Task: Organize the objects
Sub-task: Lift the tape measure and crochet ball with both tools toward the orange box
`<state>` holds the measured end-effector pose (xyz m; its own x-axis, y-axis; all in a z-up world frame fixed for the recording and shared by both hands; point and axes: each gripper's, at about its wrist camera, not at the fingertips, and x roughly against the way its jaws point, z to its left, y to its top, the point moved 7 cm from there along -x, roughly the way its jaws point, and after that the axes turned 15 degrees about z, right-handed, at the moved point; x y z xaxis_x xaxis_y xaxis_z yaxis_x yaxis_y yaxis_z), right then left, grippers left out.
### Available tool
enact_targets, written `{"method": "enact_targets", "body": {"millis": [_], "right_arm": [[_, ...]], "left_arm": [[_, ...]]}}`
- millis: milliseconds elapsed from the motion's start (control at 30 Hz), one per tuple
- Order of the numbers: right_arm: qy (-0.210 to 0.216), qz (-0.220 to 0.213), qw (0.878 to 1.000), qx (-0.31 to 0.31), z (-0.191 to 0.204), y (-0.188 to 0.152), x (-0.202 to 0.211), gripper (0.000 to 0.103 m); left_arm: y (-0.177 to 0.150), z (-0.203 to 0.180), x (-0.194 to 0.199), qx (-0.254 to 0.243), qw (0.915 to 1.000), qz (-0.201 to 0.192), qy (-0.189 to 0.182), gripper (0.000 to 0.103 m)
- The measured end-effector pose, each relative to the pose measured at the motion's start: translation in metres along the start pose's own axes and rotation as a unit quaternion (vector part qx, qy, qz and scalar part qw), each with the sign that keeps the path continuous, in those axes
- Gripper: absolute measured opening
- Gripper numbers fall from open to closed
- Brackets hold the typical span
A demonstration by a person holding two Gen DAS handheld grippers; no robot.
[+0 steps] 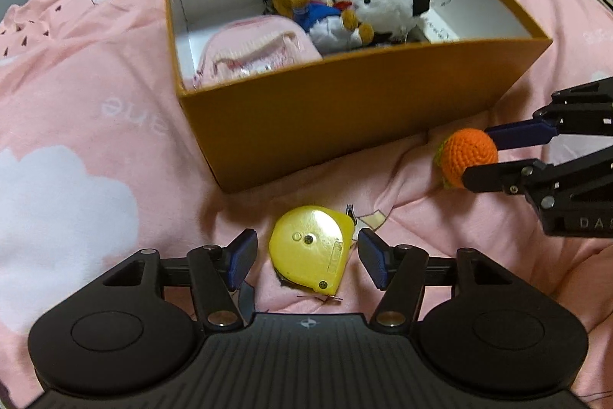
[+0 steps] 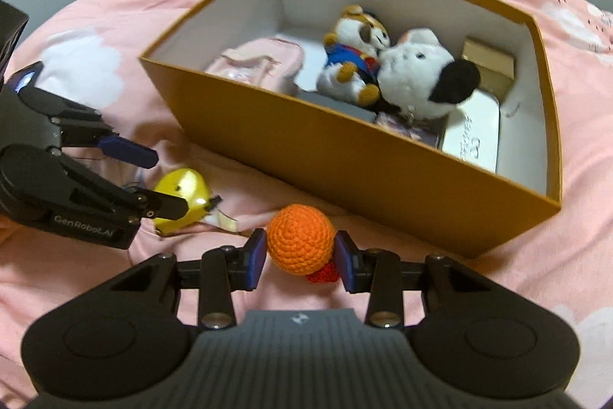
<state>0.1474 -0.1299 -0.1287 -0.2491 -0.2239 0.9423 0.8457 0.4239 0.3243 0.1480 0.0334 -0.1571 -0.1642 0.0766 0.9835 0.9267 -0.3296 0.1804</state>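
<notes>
left gripper [image 1: 306, 253] straddles the yellow tape measure [image 1: 311, 248] on the bedding, jaws apart; right gripper [image 2: 300, 255] grips the orange crochet ball [image 2: 300, 244]. plush toys [image 2: 387, 64] already fill the box [image 2: 345, 160]; these two remain.

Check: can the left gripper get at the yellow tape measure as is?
Probably yes. The left gripper is open with the yellow tape measure lying between its pads on the pink blanket, nothing covering it. The right gripper, shut on the orange crochet ball, is off to the side.
</notes>
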Motion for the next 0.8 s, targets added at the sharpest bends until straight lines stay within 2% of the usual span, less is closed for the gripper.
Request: {"method": "enact_targets", "body": {"millis": [67,267,467,533,800], "right_arm": [[0.003,0.006,1.000,-0.005,-0.004,-0.001,-0.006,0.041],[0.015,0.011,1.000,-0.012,-0.008,-0.002,-0.014,0.041],[0.021,0.012,1.000,-0.016,-0.009,-0.001,-0.019,0.042],[0.022,0.012,1.000,-0.017,-0.009,-0.001,-0.020,0.042],[0.014,0.015,1.000,-0.011,-0.006,-0.001,-0.021,0.041]], "left_arm": [[-0.001,0.002,-0.006,0.004,1.0000,0.003,0.007,0.071],[-0.002,0.003,-0.014,0.012,0.9999,0.008,-0.006,0.071],[-0.006,-0.004,-0.021,-0.001,0.9999,0.013,0.006,0.067],[-0.006,-0.004,-0.021,0.000,0.9999,0.013,0.007,0.061],[-0.013,-0.007,-0.017,0.004,0.9999,0.005,0.011,0.060]]}}
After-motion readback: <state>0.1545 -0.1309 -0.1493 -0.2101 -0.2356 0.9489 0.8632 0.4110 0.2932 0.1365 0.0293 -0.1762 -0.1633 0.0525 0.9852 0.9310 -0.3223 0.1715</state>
